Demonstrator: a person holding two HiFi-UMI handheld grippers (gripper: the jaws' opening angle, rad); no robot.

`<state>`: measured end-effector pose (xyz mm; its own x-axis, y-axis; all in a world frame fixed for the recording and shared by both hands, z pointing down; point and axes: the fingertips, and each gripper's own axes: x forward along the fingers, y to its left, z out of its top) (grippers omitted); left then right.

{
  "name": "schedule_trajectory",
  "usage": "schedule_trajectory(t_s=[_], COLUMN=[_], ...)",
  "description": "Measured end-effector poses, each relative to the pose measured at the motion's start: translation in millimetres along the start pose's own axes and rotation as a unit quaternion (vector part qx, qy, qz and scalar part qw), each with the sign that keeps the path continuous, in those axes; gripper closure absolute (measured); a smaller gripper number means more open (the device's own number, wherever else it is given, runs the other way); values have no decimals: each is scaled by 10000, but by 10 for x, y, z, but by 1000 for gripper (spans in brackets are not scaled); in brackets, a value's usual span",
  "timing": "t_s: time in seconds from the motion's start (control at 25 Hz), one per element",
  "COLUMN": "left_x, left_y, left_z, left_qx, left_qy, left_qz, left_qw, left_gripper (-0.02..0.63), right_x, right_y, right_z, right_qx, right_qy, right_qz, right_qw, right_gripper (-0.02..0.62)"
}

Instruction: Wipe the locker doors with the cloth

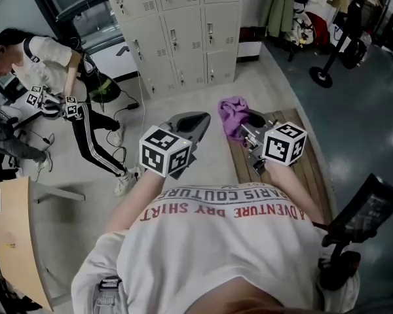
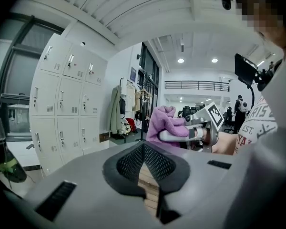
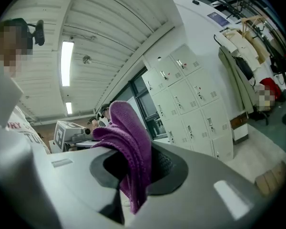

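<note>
Your right gripper is clamped on the cloth, jaws pressed together with the fabric pinched between them. The cloth is purple, soft and knit-textured, bunched into folds. In the right gripper view it rises above the jaws and a tail hangs down below them.

Your left gripper holds nothing. Its black mesh-textured pads meet at the tips, and only a narrow wedge behind them shows slatted wood. Both gripper bodies are smooth grey plastic, each with a black-and-white marker cube.

The cloth sits just right of the left gripper's tips, not touching them. The locker doors are ahead of both grippers, well apart from the cloth. They are pale beige metal, flat rectangles with small vent slots and latch handles.

A slatted wooden bench lies under the right gripper. A second person is off to the left of your left gripper.
</note>
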<state>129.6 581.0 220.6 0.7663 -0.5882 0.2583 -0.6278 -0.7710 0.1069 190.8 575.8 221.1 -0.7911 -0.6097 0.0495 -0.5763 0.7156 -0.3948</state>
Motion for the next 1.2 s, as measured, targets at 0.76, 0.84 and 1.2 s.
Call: schedule_trajectory(t_s=[0.76, 0.84, 1.2], left_x=[713, 863, 1591], left_y=[1147, 1551, 3685], left_z=[-225, -317, -79], left_qx=[-484, -589, -848], left_qy=[-32, -11, -16], left_qz=[154, 256, 435], left_qw=[9987, 9979, 9954], left_gripper=[604, 603, 604], right_x=[759, 1075, 2960], right_y=[-1091, -1353, -2633], right_z=[-86, -162, 135], right_qx=[377, 523, 835], right_qy=[-110, -28, 243], right_qz=[-242, -269, -382], right_qw=[9989, 9983, 9955], right_gripper=[523, 523, 523])
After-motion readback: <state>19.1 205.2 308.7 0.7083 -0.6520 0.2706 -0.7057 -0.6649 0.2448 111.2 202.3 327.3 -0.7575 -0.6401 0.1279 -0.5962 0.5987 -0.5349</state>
